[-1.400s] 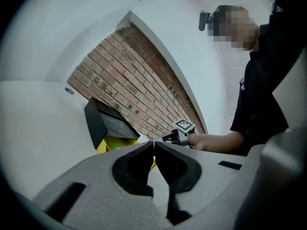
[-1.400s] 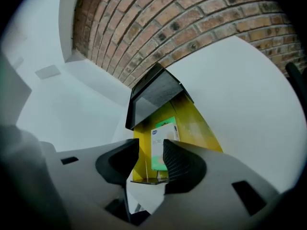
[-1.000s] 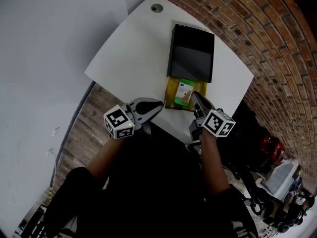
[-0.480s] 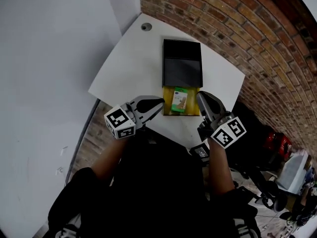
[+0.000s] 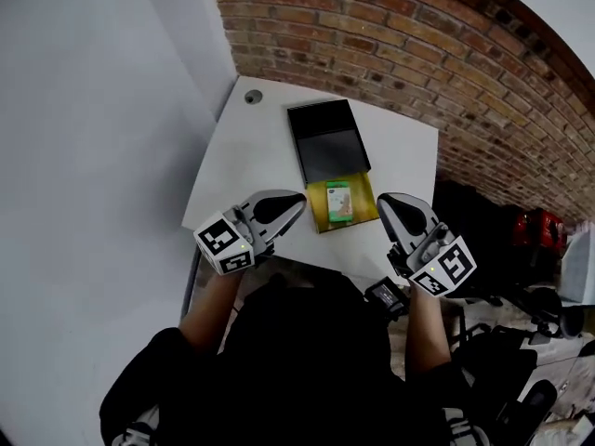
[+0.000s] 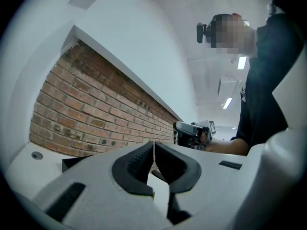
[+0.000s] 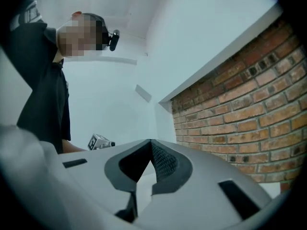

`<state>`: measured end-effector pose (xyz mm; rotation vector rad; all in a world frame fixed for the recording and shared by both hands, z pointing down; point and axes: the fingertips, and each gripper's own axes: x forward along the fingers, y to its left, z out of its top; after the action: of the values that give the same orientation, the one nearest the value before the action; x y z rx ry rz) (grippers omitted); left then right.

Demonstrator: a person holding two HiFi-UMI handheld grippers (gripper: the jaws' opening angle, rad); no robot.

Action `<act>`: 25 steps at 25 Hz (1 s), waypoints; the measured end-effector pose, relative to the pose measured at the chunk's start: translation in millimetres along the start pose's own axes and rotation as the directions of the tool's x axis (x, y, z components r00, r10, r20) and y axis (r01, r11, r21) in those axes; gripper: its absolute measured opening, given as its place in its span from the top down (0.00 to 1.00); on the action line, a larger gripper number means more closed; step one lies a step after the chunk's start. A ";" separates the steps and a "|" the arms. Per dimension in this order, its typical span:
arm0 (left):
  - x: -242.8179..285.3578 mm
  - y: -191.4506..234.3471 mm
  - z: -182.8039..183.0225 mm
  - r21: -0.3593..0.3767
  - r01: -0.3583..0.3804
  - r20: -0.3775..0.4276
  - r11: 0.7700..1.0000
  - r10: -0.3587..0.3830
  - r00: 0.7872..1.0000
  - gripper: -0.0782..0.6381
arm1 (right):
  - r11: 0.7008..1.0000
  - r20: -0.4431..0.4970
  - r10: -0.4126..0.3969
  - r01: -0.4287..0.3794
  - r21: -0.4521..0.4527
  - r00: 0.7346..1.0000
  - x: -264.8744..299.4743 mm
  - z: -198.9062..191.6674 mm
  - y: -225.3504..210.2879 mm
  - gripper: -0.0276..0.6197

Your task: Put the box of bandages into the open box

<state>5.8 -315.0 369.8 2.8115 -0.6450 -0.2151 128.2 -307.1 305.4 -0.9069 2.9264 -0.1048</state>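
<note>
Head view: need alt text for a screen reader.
A green bandage box lies inside the open box on a white table. The left gripper and right gripper, shut and empty, flank it.

My right grey two-jaw gripper, 1 second ago over the rim of the yellow open box beside the green box of bandages, has lifted clear and rolled, jaws closed together. My left gripper rose too.
</note>
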 end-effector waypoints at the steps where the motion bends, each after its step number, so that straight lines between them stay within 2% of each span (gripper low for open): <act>1: -4.0 -2.0 4.5 0.009 0.019 -0.002 1.000 -0.019 1.000 0.86 | 1.000 0.007 -0.009 0.009 -0.017 1.000 -1.2 2.7 9.4 0.95; 4: -17.5 -9.5 12.2 0.033 0.076 -0.005 0.997 -0.075 0.997 0.86 | 0.995 0.011 -0.047 0.048 -0.082 0.999 -6.2 4.9 41.1 0.95; 6: -27.6 -14.1 15.5 0.041 0.106 -0.003 0.993 -0.106 0.994 0.86 | 0.982 -0.026 -0.104 0.099 -0.161 0.994 -12.0 0.7 60.3 0.95; 8: -38.3 -17.7 19.6 0.047 0.127 0.006 0.991 -0.128 0.992 0.86 | 0.968 -0.045 -0.161 0.149 -0.201 0.986 -22.2 -2.3 76.2 0.95; 12: -53.9 -25.8 27.2 0.066 0.159 0.012 0.985 -0.160 0.987 0.86 | 0.952 -0.043 -0.248 0.235 -0.198 0.968 -51.6 -1.4 102.6 0.95; 17: -60.1 -50.9 15.6 0.066 0.226 -0.022 0.972 -0.225 0.974 0.86 | 0.937 0.006 -0.324 0.321 -0.137 0.946 -93.0 -0.5 135.4 0.95; 20: -62.1 -68.8 1.7 0.053 0.271 -0.054 0.961 -0.268 0.962 0.86 | 0.935 0.026 -0.336 0.337 -0.113 0.941 -107.5 -5.7 152.9 0.95; 25: -67.5 -100.0 -16.5 0.034 0.318 -0.089 0.947 -0.314 0.945 0.86 | 0.946 0.039 -0.313 0.315 -0.073 0.949 -115.2 -17.4 170.2 0.95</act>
<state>-10.2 -194.4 364.3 2.9396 -0.1782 -0.1416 125.7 -101.0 313.9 -1.3701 2.7527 0.0041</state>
